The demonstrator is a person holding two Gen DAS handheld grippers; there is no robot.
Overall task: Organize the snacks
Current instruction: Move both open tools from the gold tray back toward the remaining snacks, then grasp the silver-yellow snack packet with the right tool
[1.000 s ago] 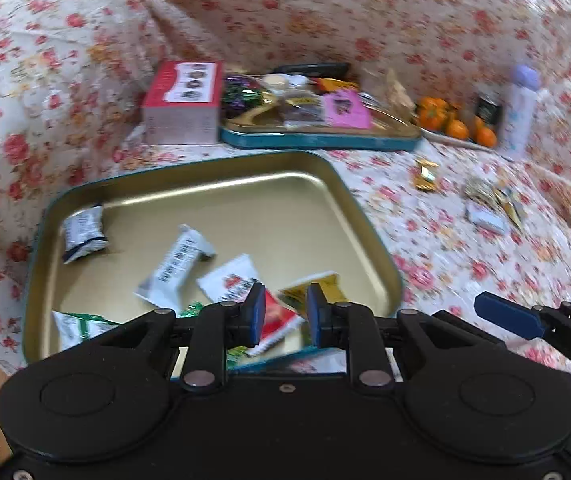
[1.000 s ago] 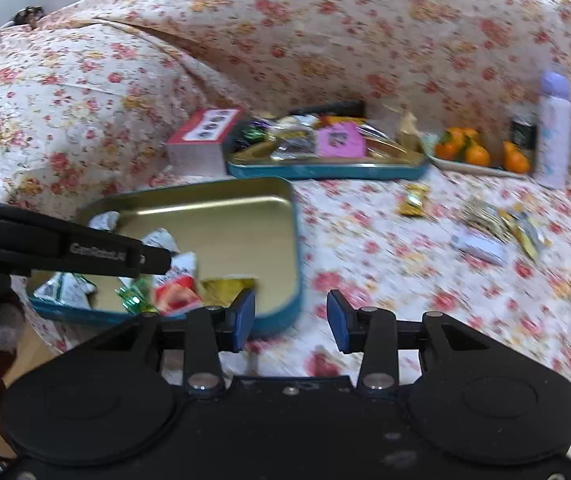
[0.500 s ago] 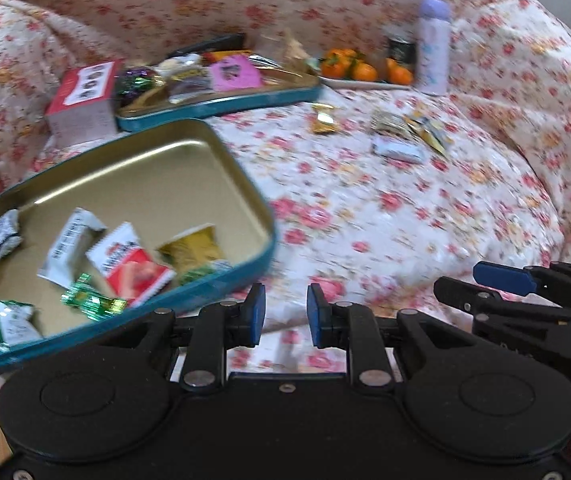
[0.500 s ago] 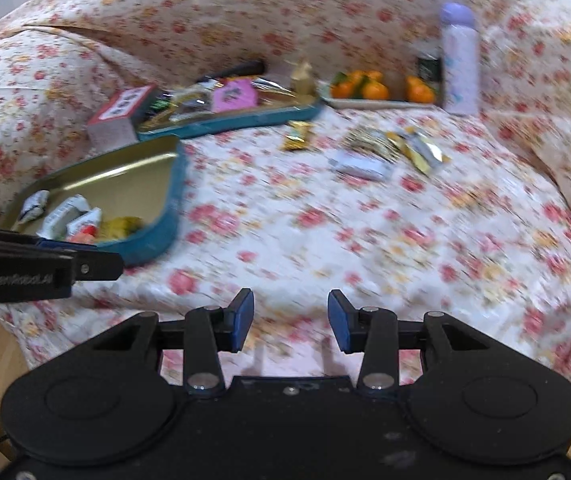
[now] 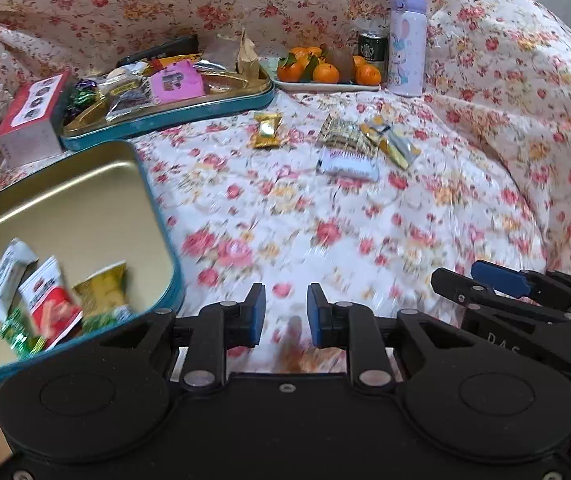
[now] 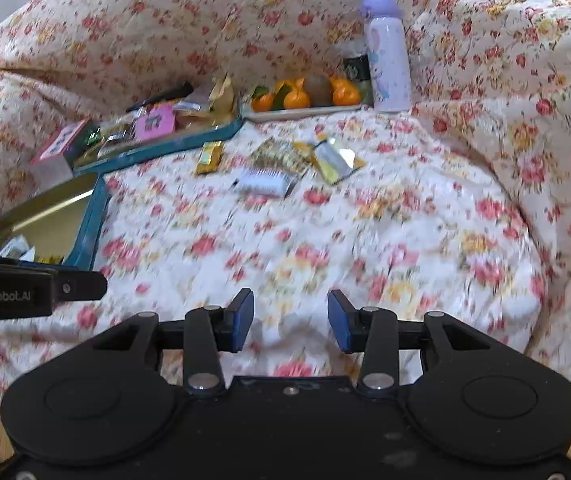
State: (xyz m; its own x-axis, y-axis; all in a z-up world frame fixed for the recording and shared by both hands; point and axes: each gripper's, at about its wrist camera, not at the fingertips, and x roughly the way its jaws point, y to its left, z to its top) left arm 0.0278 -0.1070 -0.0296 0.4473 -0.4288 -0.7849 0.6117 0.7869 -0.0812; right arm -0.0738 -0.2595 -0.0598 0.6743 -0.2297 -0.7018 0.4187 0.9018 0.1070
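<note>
Beyond both grippers, left gripper and right gripper (fingers apart, empty), loose snacks overlap; one pinch may drag several.

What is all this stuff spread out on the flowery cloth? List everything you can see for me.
near tin tray: 1, teal outside, gold inside, left front; holds several snack packets, white, red, yellow, green
far tin tray: 1, teal, behind the near one; piled with mixed snacks, one pink
red box: 1, red and white, left of the far tray
gold candy: 1, loose on the cloth
loose packets: about 4, white, patterned, yellow, mid-cloth
fruit plate: 1, white, with oranges, at the back
dark can: 1, behind the plate
lilac bottle: 1, upright, right of the plate
floral cloth: 1, covers everything
left gripper: open, empty
right gripper: open, empty
</note>
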